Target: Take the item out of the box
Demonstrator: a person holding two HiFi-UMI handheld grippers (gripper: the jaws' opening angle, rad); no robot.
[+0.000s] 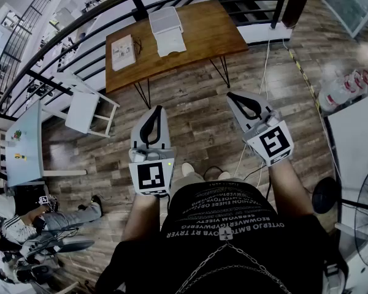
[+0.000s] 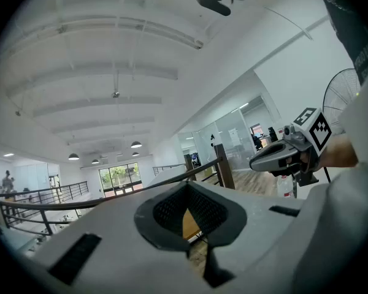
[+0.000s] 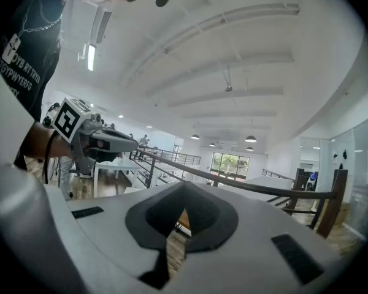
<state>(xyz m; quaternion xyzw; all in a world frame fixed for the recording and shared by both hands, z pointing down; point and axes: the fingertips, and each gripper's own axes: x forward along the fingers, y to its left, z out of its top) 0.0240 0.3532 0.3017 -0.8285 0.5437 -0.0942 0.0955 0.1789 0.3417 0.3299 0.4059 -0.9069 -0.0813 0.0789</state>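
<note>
Left claw (image 1: 154, 112): jaws closed tip to tip, nothing between them, held above the wood floor (image 1: 196, 127). Right claw (image 1: 233, 97): likewise closed and empty. Both are well apart from the tabletop (image 1: 202, 38), which carries a small white carton (image 1: 123, 52) at left and the white box (image 1: 165, 28) mid-top. Box contents not discernible.

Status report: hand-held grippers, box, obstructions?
Left hand-held gripper shut, empty; right hand-held gripper same. White box on wooden table ahead, not yet reached. Nothing in the way.
</note>
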